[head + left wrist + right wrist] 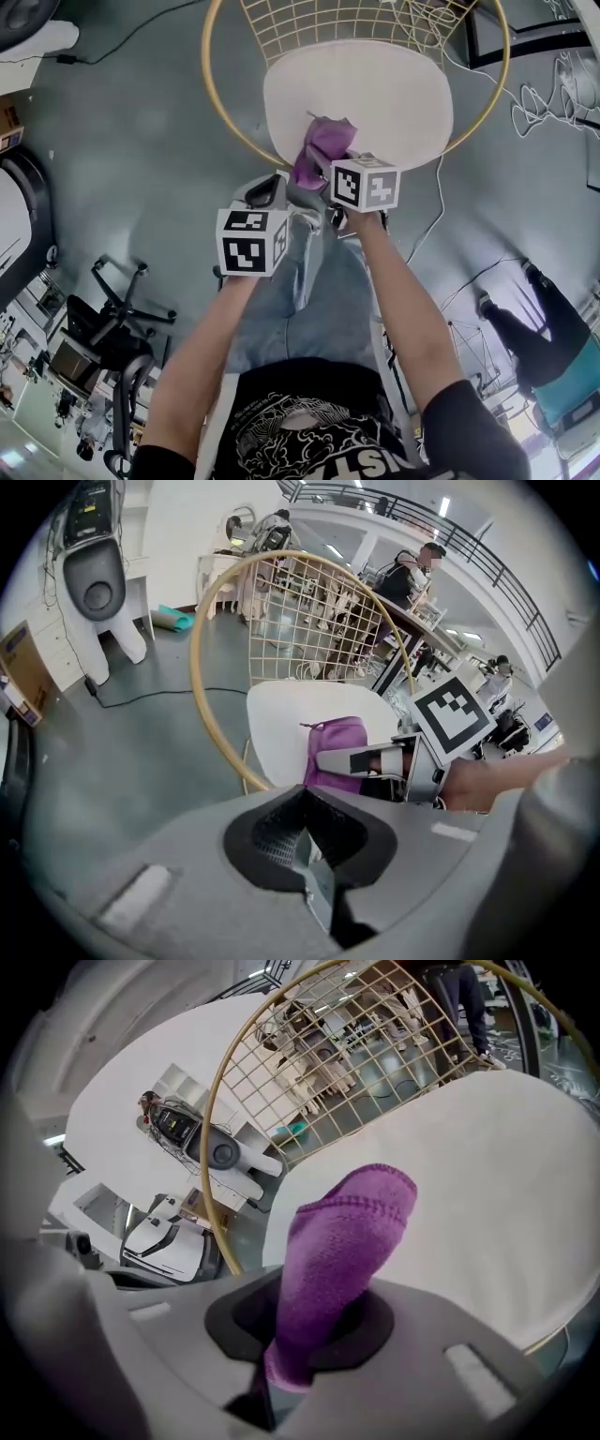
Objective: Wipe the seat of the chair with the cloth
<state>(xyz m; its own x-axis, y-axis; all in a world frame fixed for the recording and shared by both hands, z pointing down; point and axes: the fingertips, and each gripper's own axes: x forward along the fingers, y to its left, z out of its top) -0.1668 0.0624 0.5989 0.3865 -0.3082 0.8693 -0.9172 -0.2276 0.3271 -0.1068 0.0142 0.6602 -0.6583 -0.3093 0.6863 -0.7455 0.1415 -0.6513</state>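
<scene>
Gripping the purple cloth (345,1251): right gripper (298,1358), jaws clamped on the cloth's lower end. The free end stands up out of them, folded over at the top.

Landmark: the white round seat (384,103) of the chair.
- Seen from the head view, the cloth (325,142) sits at the seat's near edge, its upper part over the white surface. Contact with the seat cannot be told from any view.
- Right gripper (319,169) just off the seat's near edge, pointing in toward it.
- Left gripper (268,192) nearer the person than the seat's edge, beside the right one and to its left, off the seat.
- Left gripper view: left gripper (302,803) jaws pressed together, nothing between them. Past them lie the seat (286,714), the cloth (336,741) and the right gripper (361,759) across its near side.
- Gold hoop frame (210,94) rings the seat; wire backrest (309,21) rises on the seat's far side.
- White cable (438,202) trails over the grey floor (141,159) off the seat's right side.
- Black office chair (108,333) well apart from the seat, behind and to the left.
</scene>
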